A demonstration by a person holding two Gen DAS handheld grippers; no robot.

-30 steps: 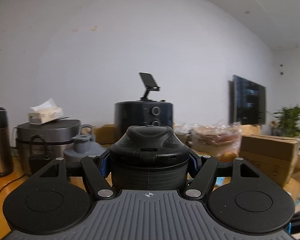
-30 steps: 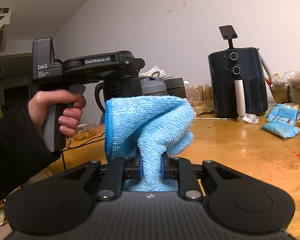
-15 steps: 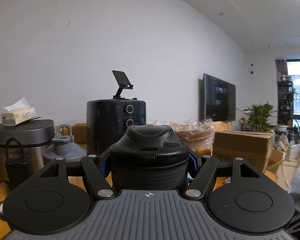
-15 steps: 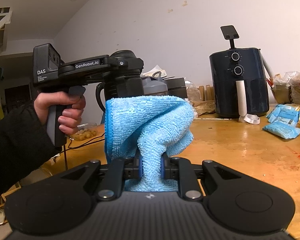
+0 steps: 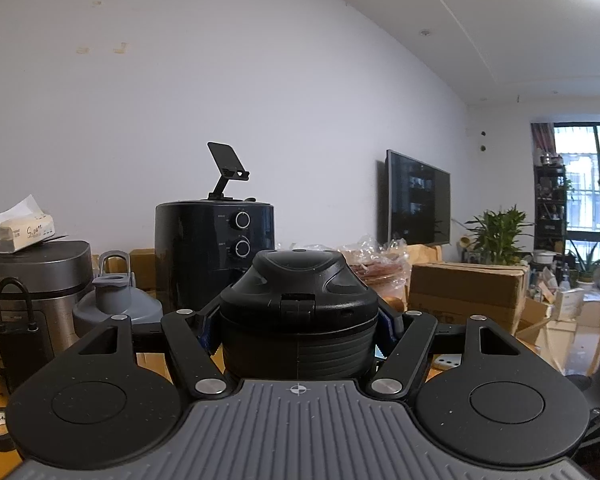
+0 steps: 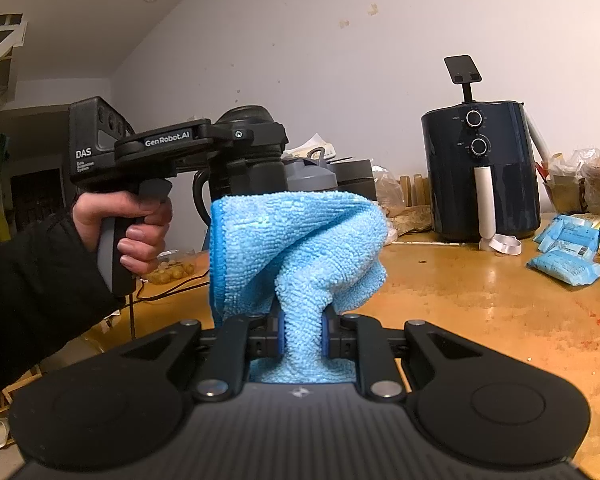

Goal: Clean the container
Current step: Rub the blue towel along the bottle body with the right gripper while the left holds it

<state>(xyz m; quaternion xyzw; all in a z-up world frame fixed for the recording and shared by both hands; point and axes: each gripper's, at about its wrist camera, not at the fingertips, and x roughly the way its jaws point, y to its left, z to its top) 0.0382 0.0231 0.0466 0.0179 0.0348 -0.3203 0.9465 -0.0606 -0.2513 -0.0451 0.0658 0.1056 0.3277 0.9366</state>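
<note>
A person's left tongs clamp the sides of a black lidded container, holding it upright above a wooden counter, its ribbed body pressed between the blue pads. In the right wrist view the same container shows at the end of the left tool, gripped by a bare hand in a dark sleeve. The right tongs, nearly closed, pinch a bunched light-blue microfibre cloth, which stands up in folds just in front of the container; whether cloth and container touch cannot be told. Behind, against a white wall, stand a dark air fryer with a phone stand on top, a grey shaker bottle and a steel rice cooker carrying a tissue pack. Blue packets lie on the counter at right.
</note>
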